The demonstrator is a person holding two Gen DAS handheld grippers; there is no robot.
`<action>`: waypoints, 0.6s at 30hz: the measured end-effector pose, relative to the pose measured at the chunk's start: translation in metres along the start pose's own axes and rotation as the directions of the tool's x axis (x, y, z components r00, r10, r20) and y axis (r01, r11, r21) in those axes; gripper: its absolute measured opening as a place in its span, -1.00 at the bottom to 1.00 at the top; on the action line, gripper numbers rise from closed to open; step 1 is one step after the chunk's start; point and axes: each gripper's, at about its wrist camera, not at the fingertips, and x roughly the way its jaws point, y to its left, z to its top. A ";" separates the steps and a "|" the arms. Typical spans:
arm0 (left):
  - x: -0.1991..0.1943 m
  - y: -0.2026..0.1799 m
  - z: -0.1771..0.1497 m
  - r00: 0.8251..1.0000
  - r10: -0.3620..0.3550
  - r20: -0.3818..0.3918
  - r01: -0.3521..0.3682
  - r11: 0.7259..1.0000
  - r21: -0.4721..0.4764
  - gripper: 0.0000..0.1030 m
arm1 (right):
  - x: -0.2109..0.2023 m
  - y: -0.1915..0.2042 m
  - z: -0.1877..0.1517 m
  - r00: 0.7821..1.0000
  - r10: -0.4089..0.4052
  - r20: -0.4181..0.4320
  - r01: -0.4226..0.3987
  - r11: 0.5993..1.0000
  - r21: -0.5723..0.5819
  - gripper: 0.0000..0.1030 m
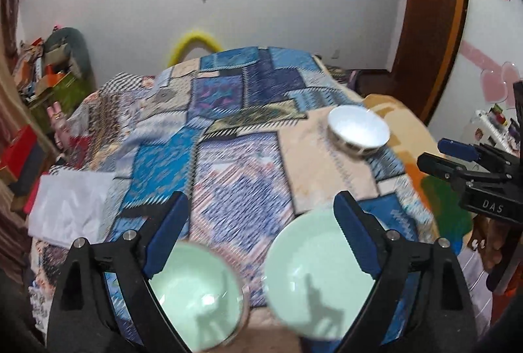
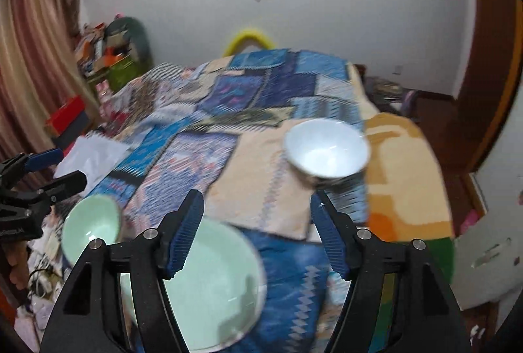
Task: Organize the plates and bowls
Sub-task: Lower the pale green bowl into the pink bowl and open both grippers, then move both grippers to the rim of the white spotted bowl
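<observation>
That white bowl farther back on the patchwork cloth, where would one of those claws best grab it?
Probably by the rim. The white bowl sits upright and open on the patchwork cloth, with nothing touching it. Its wall is too wide to span, so one finger should go inside and one outside the near edge, coming down from above. The right claw, open and nearest, seems best placed.

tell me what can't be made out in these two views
- Green bowl, left wrist view: near rim cut off by the left gripper and the bottom edge.
- Green plate, right wrist view: left part hidden behind the right gripper.
- White bowl: outer pattern lost to motion blur in both views.
- Shelf clutter: too small and blurred.
</observation>
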 end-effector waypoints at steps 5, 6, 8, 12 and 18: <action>0.027 -0.023 0.031 0.999 -0.046 -0.008 0.046 0.999 -0.014 0.78 | 0.007 -0.036 0.014 0.999 -0.050 0.012 0.050 0.997 0.053 0.30; 0.032 -0.027 0.036 0.999 -0.052 -0.011 0.052 0.999 -0.015 0.78 | 0.010 -0.043 0.018 0.998 -0.059 0.015 0.058 0.996 0.063 0.30; 0.047 -0.034 0.046 0.997 -0.068 -0.020 0.068 0.998 -0.012 0.78 | 0.016 -0.056 0.023 0.997 -0.076 0.016 0.075 0.994 0.080 0.30; 0.077 -0.047 0.062 0.995 -0.087 -0.041 0.087 0.996 -0.003 0.79 | 0.036 -0.082 0.032 0.996 -0.087 0.002 0.086 0.989 0.123 0.30; 0.138 -0.059 0.079 0.987 -0.120 -0.112 0.118 0.993 -0.018 0.79 | 0.072 -0.107 0.036 0.996 -0.091 -0.023 0.094 0.982 0.163 0.30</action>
